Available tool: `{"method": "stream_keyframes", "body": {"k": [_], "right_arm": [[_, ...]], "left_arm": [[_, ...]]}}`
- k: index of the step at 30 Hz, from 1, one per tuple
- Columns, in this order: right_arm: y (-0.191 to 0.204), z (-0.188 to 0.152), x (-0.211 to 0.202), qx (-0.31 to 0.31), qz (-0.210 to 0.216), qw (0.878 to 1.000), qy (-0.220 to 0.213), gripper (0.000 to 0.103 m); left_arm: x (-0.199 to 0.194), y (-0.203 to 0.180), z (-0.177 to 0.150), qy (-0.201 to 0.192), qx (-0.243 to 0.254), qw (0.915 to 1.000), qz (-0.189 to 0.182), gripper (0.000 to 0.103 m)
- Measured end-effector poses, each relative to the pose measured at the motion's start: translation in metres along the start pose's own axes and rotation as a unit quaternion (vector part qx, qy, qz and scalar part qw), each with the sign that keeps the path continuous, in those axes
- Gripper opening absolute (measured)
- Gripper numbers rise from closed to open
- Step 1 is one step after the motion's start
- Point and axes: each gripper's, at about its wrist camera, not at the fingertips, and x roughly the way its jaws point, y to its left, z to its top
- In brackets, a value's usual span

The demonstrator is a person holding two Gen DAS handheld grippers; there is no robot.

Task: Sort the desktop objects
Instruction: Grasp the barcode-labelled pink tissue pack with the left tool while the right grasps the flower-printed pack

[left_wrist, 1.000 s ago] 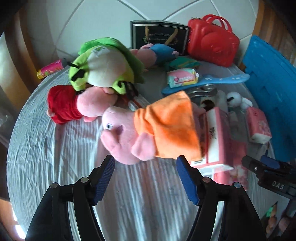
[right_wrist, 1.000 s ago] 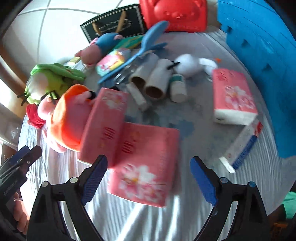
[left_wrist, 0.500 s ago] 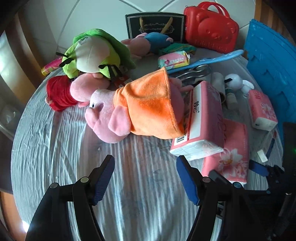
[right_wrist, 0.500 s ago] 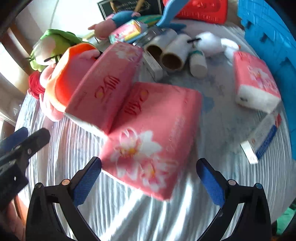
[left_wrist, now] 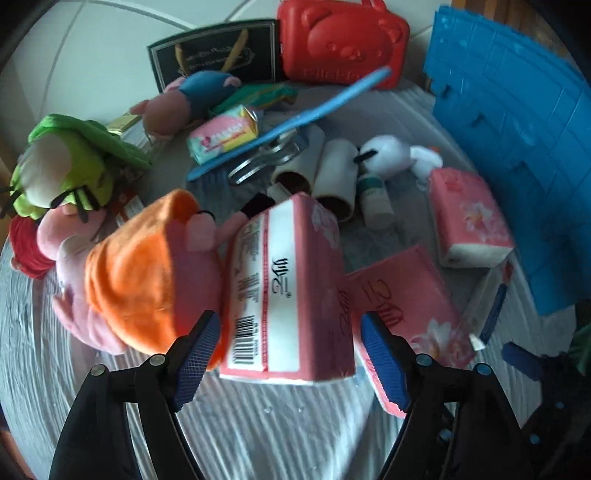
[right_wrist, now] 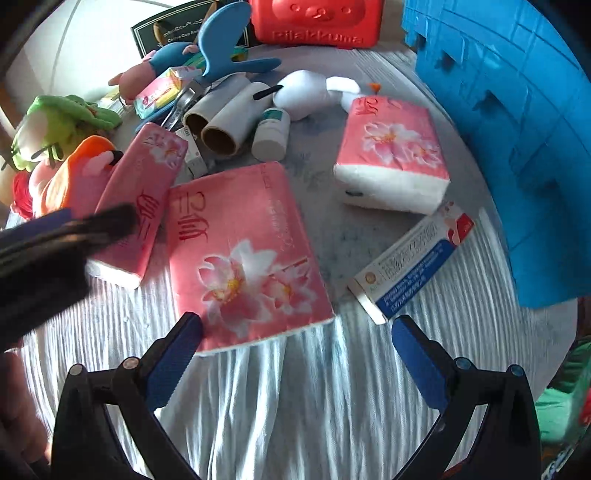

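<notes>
Now both grippers point down at the pink tissue packs on the desk [right_wrist: 332,387]. The left gripper [left_wrist: 290,354], jaws just widened, straddles the tilted tissue pack [left_wrist: 284,288] leaning against the orange toy [left_wrist: 140,273], pads not visibly pressing. The right gripper [right_wrist: 295,354] gapes empty by the flat tissue pack [right_wrist: 243,254]. The red case [right_wrist: 317,22] seems to read "Rilakkuma".

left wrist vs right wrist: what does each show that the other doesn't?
Left wrist only: the barcode side of the tilted tissue pack between the open left gripper fingers, no pad touching it, jaws just opened wider; the whole orange-dressed pig plush.

Right wrist only: the flat tissue pack face in full before the open right gripper; the whole toothpaste box.

Both: red bear case, blue crate, cardboard tubes, white bottle, third tissue pack.
</notes>
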Motion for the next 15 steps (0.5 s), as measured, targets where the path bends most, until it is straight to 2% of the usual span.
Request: {"method": "stream_keyframes", "body": {"k": [2,5,7,11,13,15], "right_arm": [[-0.005,-0.001,0.000,0.006,0.005,1.000,0.002,0.103],[-0.003,0.001,0.002,0.004,0.019,1.000,-0.001,0.103],[0.009,0.004,0.006,-0.018,0.028,0.999,-0.002,0.103],[0.031,0.004,0.021,-0.059,0.016,0.998,0.005,0.103],[0.030,0.007,0.030,-0.062,0.011,0.998,0.009,0.103],[0.025,0.010,0.039,-0.059,0.021,0.998,0.016,0.103]], "left_arm": [[0.018,0.000,-0.005,0.015,0.004,0.9996,0.021,0.084],[0.013,0.003,-0.019,-0.003,0.016,0.9996,0.024,0.082],[0.006,0.007,-0.029,-0.007,0.017,0.9997,0.017,0.080],[-0.001,0.014,-0.043,-0.017,0.020,0.9997,0.004,0.080],[0.005,0.012,-0.041,-0.012,0.027,0.9995,0.006,0.086],[0.019,0.008,-0.034,0.004,0.034,0.9990,0.027,0.087]]}}
